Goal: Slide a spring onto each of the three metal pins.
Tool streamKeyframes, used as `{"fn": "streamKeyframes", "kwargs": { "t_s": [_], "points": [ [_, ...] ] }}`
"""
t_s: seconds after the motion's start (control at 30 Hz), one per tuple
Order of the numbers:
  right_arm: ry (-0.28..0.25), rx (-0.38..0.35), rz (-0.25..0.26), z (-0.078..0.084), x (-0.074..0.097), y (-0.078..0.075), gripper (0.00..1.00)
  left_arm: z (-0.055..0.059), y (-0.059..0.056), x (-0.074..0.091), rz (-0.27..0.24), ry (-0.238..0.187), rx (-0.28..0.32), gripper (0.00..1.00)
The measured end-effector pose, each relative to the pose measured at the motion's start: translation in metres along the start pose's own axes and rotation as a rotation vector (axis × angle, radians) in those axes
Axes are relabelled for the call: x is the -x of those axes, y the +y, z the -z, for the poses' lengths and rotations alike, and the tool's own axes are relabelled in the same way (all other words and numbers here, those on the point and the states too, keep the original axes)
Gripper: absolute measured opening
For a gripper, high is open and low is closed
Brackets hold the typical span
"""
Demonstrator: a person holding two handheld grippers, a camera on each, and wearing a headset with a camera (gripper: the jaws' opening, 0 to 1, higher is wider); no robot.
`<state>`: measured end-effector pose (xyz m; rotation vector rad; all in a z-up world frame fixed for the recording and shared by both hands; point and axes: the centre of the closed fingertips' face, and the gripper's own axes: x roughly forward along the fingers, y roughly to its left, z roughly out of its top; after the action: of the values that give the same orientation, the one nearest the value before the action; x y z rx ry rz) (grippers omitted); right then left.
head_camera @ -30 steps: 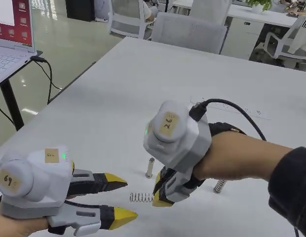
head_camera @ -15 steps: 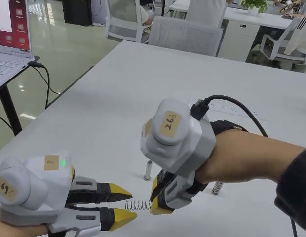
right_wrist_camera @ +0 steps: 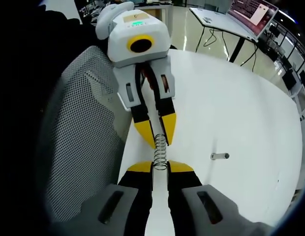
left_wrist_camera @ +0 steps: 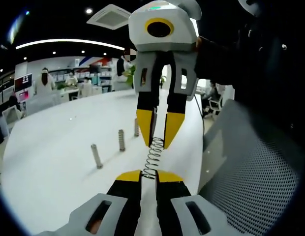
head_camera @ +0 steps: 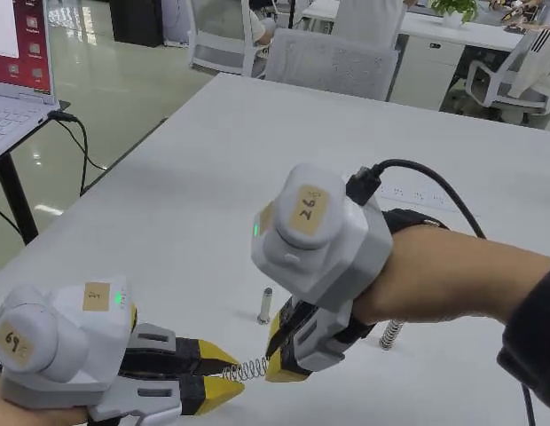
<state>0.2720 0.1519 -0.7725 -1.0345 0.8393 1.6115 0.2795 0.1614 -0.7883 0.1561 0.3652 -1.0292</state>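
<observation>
Spring (head_camera: 247, 370) hangs in the air just on the person's side of the bare pin (head_camera: 265, 304), strung between two grippers and clear of the tabletop (head_camera: 213, 177). Left gripper (head_camera: 227, 376) has its jaws pressed nearly together on one end of the coil. Right gripper (head_camera: 277, 355), reaching down from above the bare pin, pinches the other end with jaws just as narrow. Both gripper views agree: a short run of wire bridges one pair of yellow tips to the other.

The main risk is the double hold itself. If the hands drift apart, the coil will stretch and may stay stretched. If one side lets go while the wire is under pull, it could whip out of the other tips and roll away from the bare pin. A pinched end is also a closed end, so whichever end is freed has to be the one aimed at the pin top. A spring gripped crooked will likely catch on the rim instead of sliding down.

The bare pin is thin and upright, and a sideways push from the coil or a yellow tip could tip it. Right of the bare pin a second pin (head_camera: 392, 334) already wears a coil, close under the forearm, where a careless sweep might knock it. A third pin (left_wrist_camera: 137, 129) stands past that one in the same row, and I cannot tell whether it is loaded
</observation>
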Motion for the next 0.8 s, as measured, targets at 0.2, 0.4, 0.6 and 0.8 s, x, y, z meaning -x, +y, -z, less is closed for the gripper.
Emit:
{"fn": "streamKeyframes", "kwargs": {
  "t_s": [0.2, 0.4, 0.6, 0.8],
  "points": [
    [-0.039, 0.009, 0.016, -0.013, 0.006, -0.002, 0.07, 0.000, 0.001, 0.000, -0.001, -0.002, 0.010, 0.03],
    [-0.059, 0.029, 0.026, -0.023, 0.007, -0.001, 0.07, 0.000, 0.001, 0.000, 0.002, -0.006, 0.016, 0.02],
    [-0.087, 0.044, 0.034, -0.034, 0.009, -0.001, 0.07, -0.003, 0.001, 0.001, -0.001, -0.020, 0.025, 0.02],
    [-0.082, 0.056, 0.040, -0.033, 0.009, -0.003, 0.08, -0.004, 0.004, 0.002, -0.012, -0.031, 0.040, 0.02]
  ]
}}
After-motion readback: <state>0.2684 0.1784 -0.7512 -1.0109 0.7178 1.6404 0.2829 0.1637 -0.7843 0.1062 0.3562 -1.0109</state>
